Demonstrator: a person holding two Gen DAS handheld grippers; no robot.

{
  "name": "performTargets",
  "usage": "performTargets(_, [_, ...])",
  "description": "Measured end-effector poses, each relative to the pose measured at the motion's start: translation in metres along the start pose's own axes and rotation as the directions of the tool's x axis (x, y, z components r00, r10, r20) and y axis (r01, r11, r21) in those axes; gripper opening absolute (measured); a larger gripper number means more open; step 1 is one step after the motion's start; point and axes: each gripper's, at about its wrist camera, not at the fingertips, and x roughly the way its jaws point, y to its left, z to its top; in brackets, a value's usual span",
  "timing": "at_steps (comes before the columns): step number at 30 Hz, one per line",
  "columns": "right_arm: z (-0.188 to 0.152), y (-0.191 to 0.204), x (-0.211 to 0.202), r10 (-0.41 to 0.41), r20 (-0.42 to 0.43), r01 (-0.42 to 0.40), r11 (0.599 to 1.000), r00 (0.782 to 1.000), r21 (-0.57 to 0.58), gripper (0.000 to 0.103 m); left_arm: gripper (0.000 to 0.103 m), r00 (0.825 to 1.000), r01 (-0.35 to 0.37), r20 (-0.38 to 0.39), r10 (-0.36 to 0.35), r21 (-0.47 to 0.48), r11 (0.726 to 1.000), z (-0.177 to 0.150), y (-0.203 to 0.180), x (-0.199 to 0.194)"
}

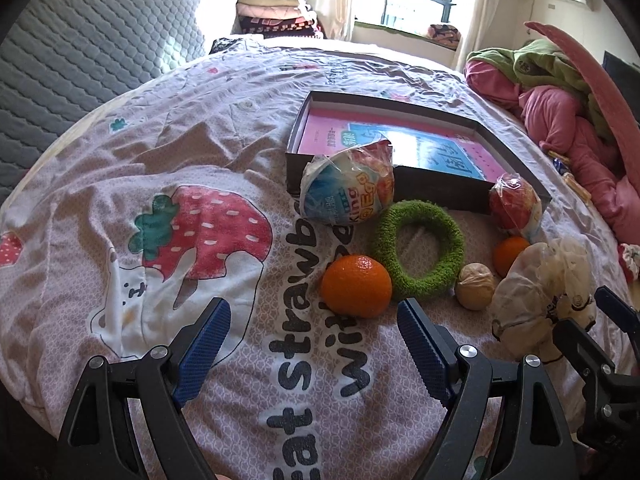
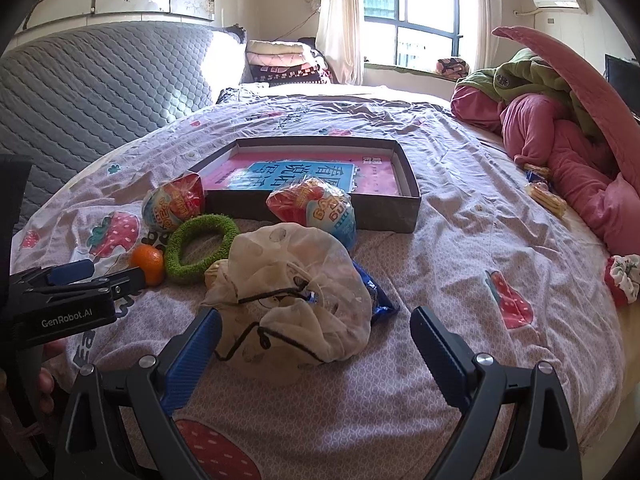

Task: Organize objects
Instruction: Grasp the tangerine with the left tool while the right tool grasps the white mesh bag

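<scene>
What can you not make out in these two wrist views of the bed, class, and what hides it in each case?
- Contents of the mesh pouch: right wrist view, its cloudy fabric hides them.
- Blue packet: right wrist view, mostly under the pouch; label unreadable.
- Second orange: left wrist view, partly behind the pouch.
- Box floor: both views, a pink sheet covers it.
- Snack packets by the pink bedding: too small to identify.

Two wrapped eggs [image 1: 347, 185] [image 1: 515, 202], two oranges [image 1: 356, 286] [image 1: 510, 254], one green ring [image 1: 418, 244], one walnut [image 1: 475, 286], one mesh bag [image 2: 296, 292], one box [image 2: 316, 200].
</scene>
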Motion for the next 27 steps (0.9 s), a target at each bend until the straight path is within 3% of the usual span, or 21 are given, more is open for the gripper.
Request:
performTargets(13, [0.012, 0.019, 0.024, -0.014, -0.025, 0.012, 0.998, 1.0, -0.068, 0.095, 0.086, 0.999, -0.037, -0.014, 0.038, 0.019, 0.999, 0.005, -0.006, 0.015])
performTargets(16, [0.016, 0.024, 0.027, -0.025, -0.023, 0.022, 0.995, 0.999, -0.096, 0.083, 0.081, 0.999, -0.034, -0.014, 0.034, 0.019, 0.999, 0.006, -0.006, 0.016])
performTargets(19, [0.017, 0.028, 0.033, -0.017, -0.049, 0.011, 0.993, 0.999, -0.12, 0.058, 0.069, 1.0, -0.011, -0.02, 0.011, 0.03, 0.999, 0.008, -0.012, 0.019])
performTargets(24, [0.016, 0.03, 0.032, -0.012, -0.036, 0.007, 0.991, 0.999, -0.134, 0.039, 0.04, 0.997, 0.052, -0.051, -0.05, 0.039, 0.998, 0.007, -0.016, 0.023])
performTargets(27, [0.016, 0.027, 0.028, 0.018, -0.024, -0.021, 0.992, 1.0, -0.121, 0.031, 0.04, 0.997, 0.054, -0.051, -0.052, 0.05, 0.997, 0.006, -0.018, 0.023])
